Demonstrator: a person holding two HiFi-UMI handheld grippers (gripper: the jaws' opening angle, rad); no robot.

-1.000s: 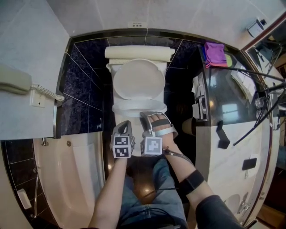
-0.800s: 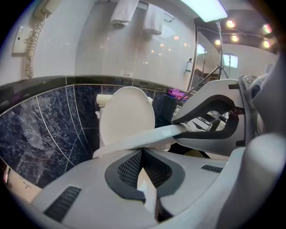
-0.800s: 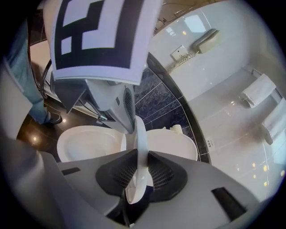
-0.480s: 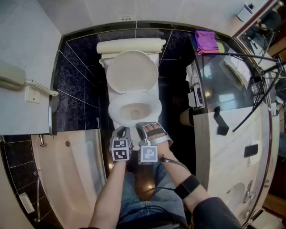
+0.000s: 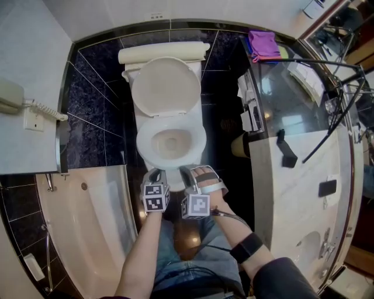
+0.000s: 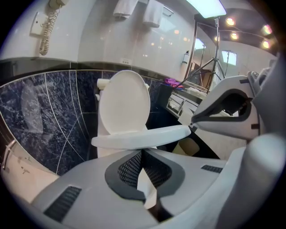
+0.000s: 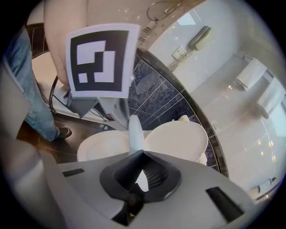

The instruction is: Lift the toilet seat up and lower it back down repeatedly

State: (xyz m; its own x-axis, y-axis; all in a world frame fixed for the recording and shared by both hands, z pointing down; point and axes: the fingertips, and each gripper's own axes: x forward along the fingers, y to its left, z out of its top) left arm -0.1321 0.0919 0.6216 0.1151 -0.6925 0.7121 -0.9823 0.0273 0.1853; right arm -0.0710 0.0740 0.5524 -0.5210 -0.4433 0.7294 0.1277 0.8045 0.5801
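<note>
The seat (image 5: 170,162) runs up-frame from the right gripper (image 5: 186,171), jaws just closed on its front rim; the left gripper (image 5: 156,174), shut and empty, adjoins.

This is a bathroom. Just ahead of the gripper fingers (image 5: 190,174) stands a white toilet (image 5: 143,146) against a wall of dark shiny tiles (image 5: 93,117), and a bathtub (image 5: 87,228) lies to their left. To the right of the fingers runs a long counter (image 5: 298,169) with a sink (image 5: 312,257), while white towels (image 6: 152,11) and a phone (image 5: 11,96) with a curly cord hang on the walls beyond them.
</note>
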